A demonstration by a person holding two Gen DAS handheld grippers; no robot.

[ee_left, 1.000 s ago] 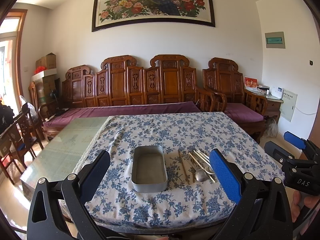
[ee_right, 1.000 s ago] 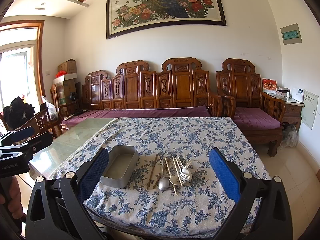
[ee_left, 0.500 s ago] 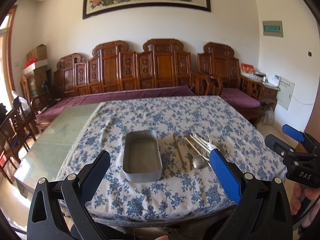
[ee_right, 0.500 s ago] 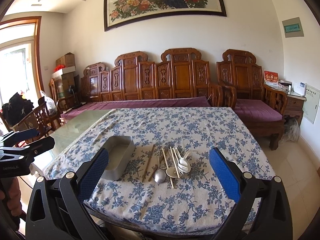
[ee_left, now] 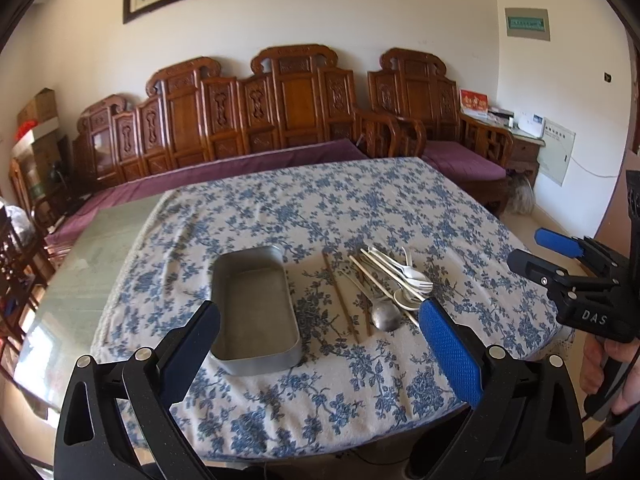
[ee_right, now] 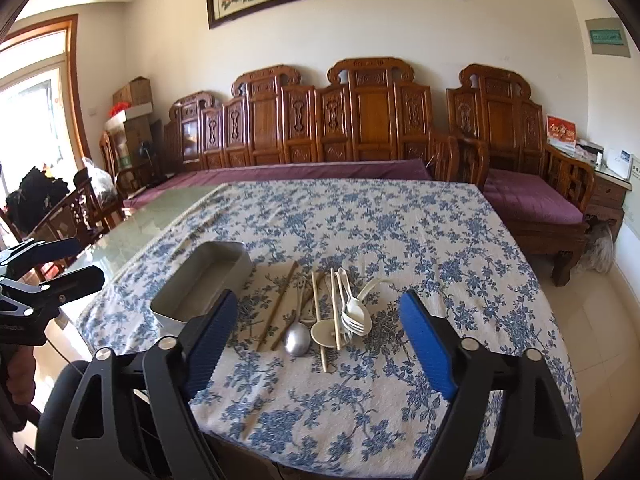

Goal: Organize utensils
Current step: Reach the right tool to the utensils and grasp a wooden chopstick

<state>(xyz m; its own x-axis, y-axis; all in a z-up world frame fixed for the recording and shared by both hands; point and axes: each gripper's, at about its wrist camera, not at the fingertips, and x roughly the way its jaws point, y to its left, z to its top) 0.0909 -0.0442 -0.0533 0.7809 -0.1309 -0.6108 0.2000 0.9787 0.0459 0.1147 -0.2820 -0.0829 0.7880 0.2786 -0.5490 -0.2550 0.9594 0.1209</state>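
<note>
An empty grey metal tin lies on the flowered tablecloth. To its right is a loose pile of utensils: brown chopsticks, pale chopsticks, a metal spoon, and white plastic forks and spoons. My left gripper hovers open above the table's near edge, in front of the tin, holding nothing. In front of the pile hangs my right gripper, its jaws closing with nothing between them. The tin lies to its left. Each view shows the other gripper at its edge.
The cloth covers the right part of a glass-topped table. Carved wooden benches with purple cushions stand behind it, and wooden chairs at the left. A person's hand holds the right gripper's handle.
Both grippers have come closer to the table and lower, so the tin and utensils look larger. The right gripper's jaws have narrowed a little. Nothing on the table has moved.
</note>
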